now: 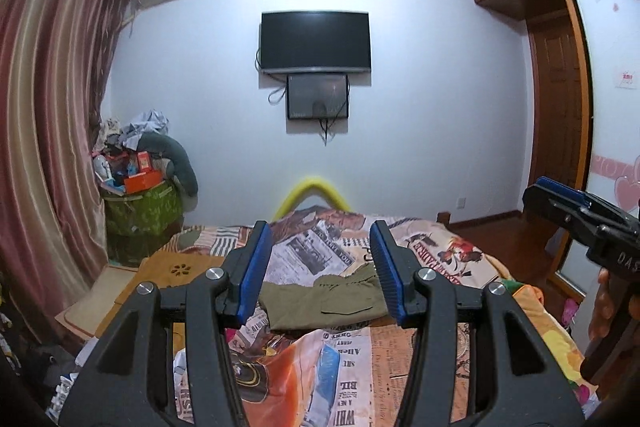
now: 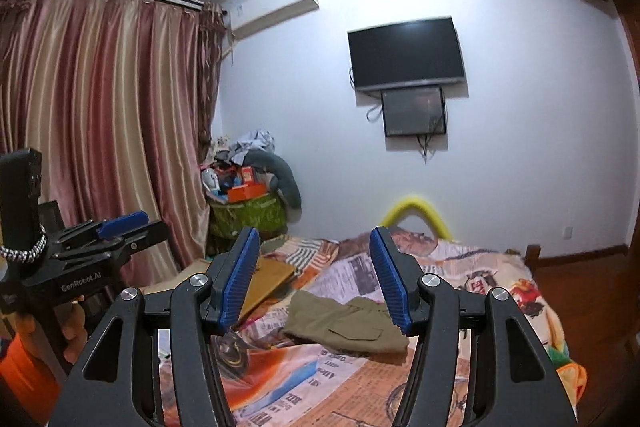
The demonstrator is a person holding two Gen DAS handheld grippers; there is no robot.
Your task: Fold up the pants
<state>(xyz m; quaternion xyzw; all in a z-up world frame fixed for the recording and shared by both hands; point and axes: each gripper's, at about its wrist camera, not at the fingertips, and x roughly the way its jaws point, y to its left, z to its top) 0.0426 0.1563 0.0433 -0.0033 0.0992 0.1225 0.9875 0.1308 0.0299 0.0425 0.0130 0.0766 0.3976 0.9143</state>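
Beyond each open hand-held gripper (image 1: 320,267), folded pants (image 1: 324,301) lie untouched.

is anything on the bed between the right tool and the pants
Nothing visible: only bare bedspread lies between the right tool and the folded pants. The wooden board sits off to the left.

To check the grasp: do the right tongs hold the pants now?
No, the right tongs stand open and empty above the pants on the bed.

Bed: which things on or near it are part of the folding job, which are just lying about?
Job:
- olive pants, folded on the bedspread
- left hand-held gripper, open
- right hand-held gripper, open

Lying about:
- yellow board
- green bag of clutter
- TV
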